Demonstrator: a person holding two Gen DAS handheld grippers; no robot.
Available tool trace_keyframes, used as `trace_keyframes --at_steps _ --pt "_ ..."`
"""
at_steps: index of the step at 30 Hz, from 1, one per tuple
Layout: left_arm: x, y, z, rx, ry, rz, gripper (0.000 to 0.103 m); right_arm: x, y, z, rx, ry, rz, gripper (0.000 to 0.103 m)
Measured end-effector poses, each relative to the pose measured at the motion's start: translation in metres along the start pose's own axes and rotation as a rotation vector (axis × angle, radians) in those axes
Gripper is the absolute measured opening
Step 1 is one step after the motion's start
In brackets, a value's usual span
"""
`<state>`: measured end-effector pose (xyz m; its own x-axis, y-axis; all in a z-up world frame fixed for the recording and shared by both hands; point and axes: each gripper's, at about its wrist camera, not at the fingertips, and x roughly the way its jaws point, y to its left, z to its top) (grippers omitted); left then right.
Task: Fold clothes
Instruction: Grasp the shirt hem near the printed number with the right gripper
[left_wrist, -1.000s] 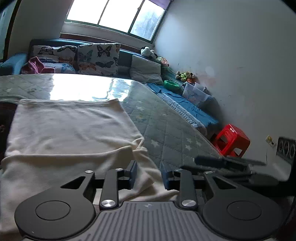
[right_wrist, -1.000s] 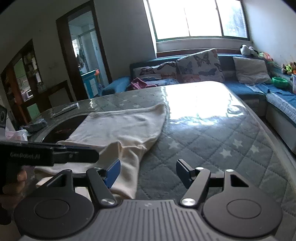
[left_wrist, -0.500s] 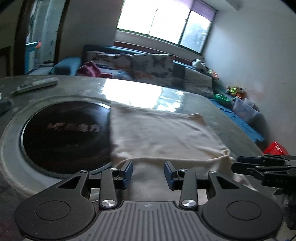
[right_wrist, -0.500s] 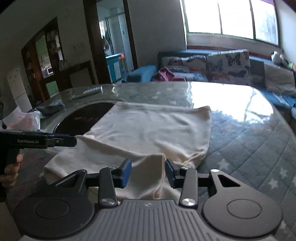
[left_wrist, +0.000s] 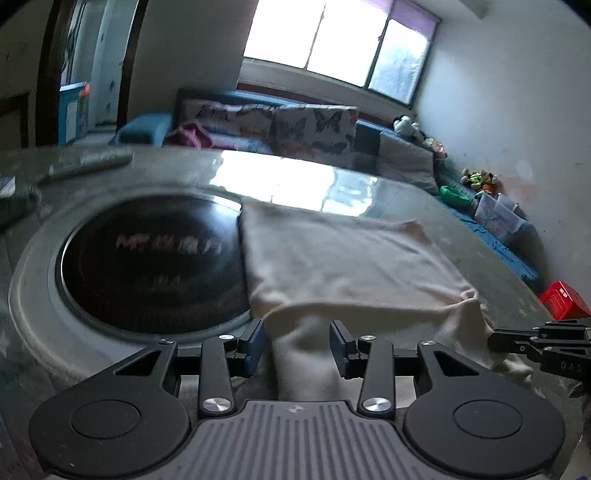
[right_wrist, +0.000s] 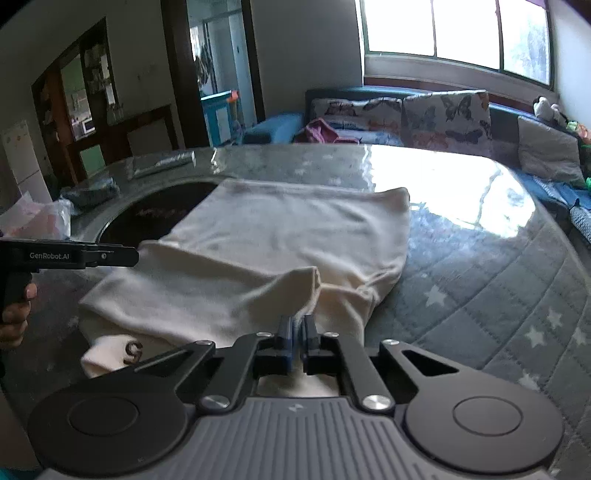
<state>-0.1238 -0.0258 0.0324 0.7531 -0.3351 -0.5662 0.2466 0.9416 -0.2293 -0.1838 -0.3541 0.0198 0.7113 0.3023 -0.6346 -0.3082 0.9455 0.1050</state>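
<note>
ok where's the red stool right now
In the left wrist view, the red stool stands at the far right, on the floor beyond the table, below the blue sofa's end.

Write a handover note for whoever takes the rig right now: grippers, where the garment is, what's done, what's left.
Right gripper: shut on the near edge of the cream garment, a pinch of fabric between its pads.
Left gripper: jaws apart, the garment's near edge lies between them, not gripped.
Garment: spread on the quilted table, its left part over the dark round hob; the near edge is bunched.
Done: one near point grasped.
Left: close the left gripper on the fabric, then probably lift both and fold the near edge over toward the far side.
</note>
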Motion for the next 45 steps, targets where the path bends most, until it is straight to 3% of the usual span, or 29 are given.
trace_keyframes --at_steps 5,8,12,17,22,24,26,29,34,39,42,45 --pt "0.01 -0.006 0.009 0.033 -0.002 0.005 0.042 0.004 -0.002 -0.004 -0.011 0.048 -0.027 0.005" --pt "0.015 -0.009 0.011 0.046 0.003 0.003 0.042 -0.004 -0.001 0.002 -0.027 0.014 -0.048 0.011" --pt "0.02 -0.015 0.014 0.071 0.005 -0.003 0.042 -0.009 0.004 0.018 -0.063 -0.053 -0.052 0.011" --pt "0.033 -0.018 0.01 0.092 0.034 0.025 0.042 0.018 0.009 0.027 -0.085 -0.045 0.006 0.012" --pt "0.034 -0.015 0.006 0.103 0.053 0.05 0.048 0.036 0.005 0.015 -0.099 -0.003 -0.014 0.013" --pt "0.025 -0.014 0.004 0.108 0.049 0.044 0.048 0.025 0.006 0.011 -0.104 -0.014 -0.003 0.018" --pt "0.015 -0.016 0.001 0.126 0.045 0.026 0.048 0.014 0.008 0.007 -0.117 -0.028 0.007 0.033" --pt "-0.003 -0.021 -0.009 0.168 0.046 -0.016 0.048 0.001 0.014 -0.001 -0.151 -0.035 0.037 0.033" --pt "-0.033 -0.031 -0.033 0.293 0.053 -0.073 0.048 0.0 0.016 -0.016 -0.195 -0.016 0.047 0.036" --pt "-0.058 -0.048 -0.061 0.528 0.038 -0.099 0.048 -0.007 0.019 -0.019 -0.219 -0.033 0.059 0.041" --pt "-0.052 -0.062 -0.075 0.645 0.023 -0.093 0.048 -0.013 0.018 -0.02 -0.217 -0.03 0.063 0.043" --pt "-0.046 -0.075 -0.085 0.744 -0.012 -0.1 0.048 -0.022 0.018 -0.022 -0.239 -0.026 0.061 0.051"
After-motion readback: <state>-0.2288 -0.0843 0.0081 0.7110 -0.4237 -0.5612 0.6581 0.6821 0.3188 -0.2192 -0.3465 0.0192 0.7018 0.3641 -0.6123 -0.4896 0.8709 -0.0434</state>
